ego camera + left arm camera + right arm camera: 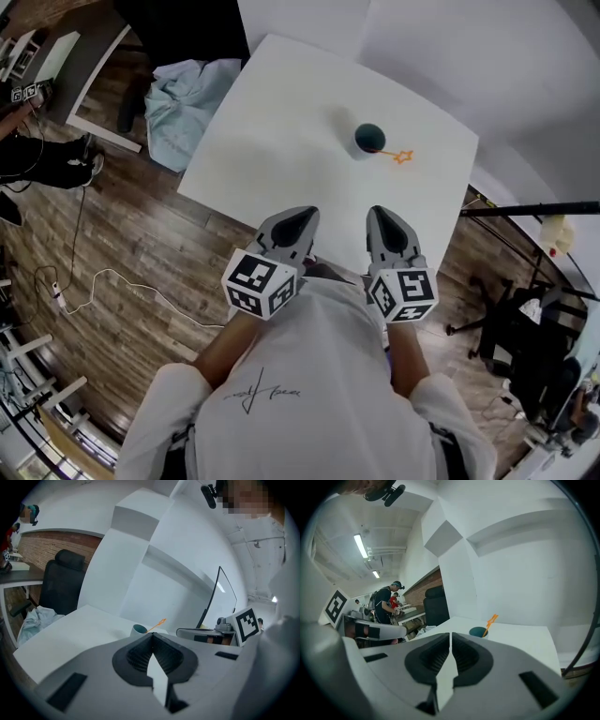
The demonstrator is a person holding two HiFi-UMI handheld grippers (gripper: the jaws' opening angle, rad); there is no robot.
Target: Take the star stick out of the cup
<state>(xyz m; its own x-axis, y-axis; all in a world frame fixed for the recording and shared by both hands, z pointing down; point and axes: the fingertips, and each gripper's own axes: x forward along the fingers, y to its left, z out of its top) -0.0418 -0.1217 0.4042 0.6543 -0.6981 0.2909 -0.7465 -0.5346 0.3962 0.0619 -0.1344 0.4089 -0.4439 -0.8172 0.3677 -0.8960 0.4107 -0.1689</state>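
Note:
A dark teal cup stands on the white table, toward its far right. An orange star stick leans out of the cup to the right. In the left gripper view the cup and stick show just beyond the jaw tips; in the right gripper view the cup and stick do too. My left gripper and right gripper hang side by side over the table's near edge, well short of the cup. Both are shut with nothing between the jaws.
A light blue cloth is heaped on a chair at the table's left. Cables trail over the wooden floor. A black office chair and a stand are at the right. People stand by desks in the background.

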